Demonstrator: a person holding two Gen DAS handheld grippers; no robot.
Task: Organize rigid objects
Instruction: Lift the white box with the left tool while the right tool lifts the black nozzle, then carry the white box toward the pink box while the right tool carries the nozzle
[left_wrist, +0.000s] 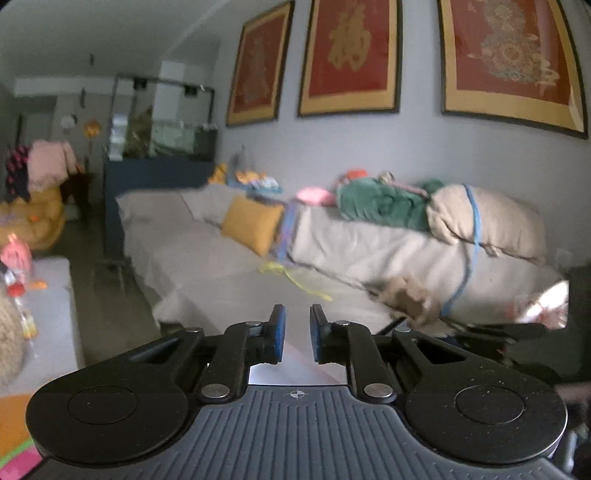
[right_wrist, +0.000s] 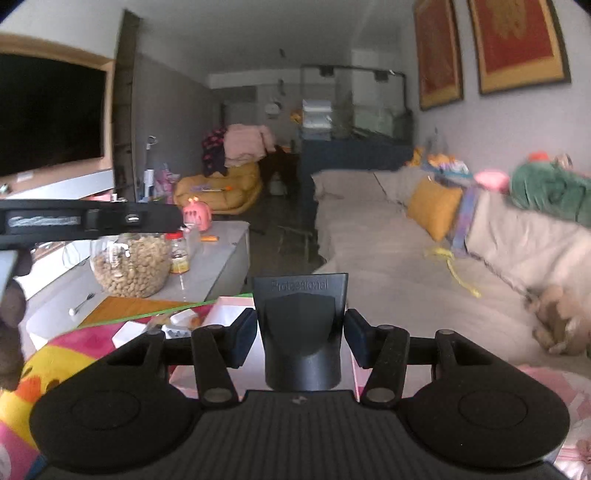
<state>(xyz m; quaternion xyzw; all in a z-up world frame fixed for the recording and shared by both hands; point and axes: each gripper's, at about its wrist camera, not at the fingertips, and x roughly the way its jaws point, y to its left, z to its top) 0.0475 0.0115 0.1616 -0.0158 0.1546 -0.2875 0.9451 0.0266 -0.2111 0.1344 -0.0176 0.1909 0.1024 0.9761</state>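
Observation:
My right gripper (right_wrist: 300, 338) is shut on a black hair-dryer nozzle (right_wrist: 300, 325) marked "Professional", held upright between its pads above the sofa's front. My left gripper (left_wrist: 297, 334) is held up facing the sofa; its blue pads (left_wrist: 279, 328) stand a small gap apart with nothing between them. The left gripper also shows as a black bar at the left of the right wrist view (right_wrist: 92, 219). A pink open box (right_wrist: 236, 310) with small items lies below the right gripper.
A beige sofa (left_wrist: 229, 266) with a yellow cushion (left_wrist: 251, 223) and bundled bedding (left_wrist: 480, 221) fills the right. A white low table (right_wrist: 218, 254) holds a glass jar of nuts (right_wrist: 129, 264), a small jar (right_wrist: 180, 254), a pink toy (right_wrist: 197, 218) and a spoon (right_wrist: 81, 304).

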